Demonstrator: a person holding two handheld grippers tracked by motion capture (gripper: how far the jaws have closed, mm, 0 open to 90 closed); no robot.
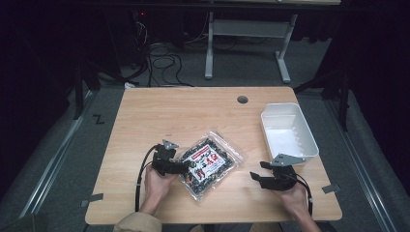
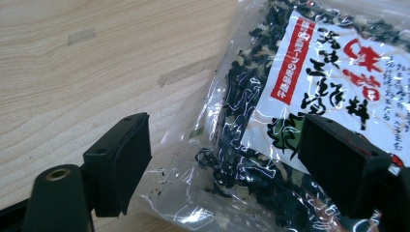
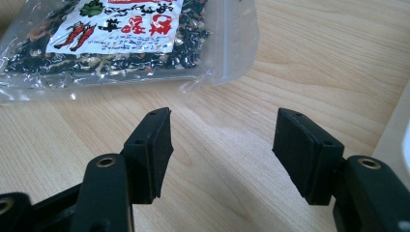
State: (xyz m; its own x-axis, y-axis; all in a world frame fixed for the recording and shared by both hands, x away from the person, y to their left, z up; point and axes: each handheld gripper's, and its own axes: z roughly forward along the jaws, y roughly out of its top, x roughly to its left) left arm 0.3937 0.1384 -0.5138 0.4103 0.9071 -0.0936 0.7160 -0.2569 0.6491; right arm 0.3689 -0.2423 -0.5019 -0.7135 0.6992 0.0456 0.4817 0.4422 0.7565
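L gripper point(image 2: 222, 159) astride bag point(image 2: 300, 96) edge

The high view looks forward and down from the person's edge, taking in the whole tabletop point(image 1: 145, 116). Each gripper view sits low and close, looking along its tool's jaws; all three share the packet point(image 1: 209, 163) point(image 2: 290, 111) point(image 3: 111, 38).

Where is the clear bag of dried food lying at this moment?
In the high view, the clear bag lies on the wooden table, front centre, at the open left hand-held gripper and left of the white bin.
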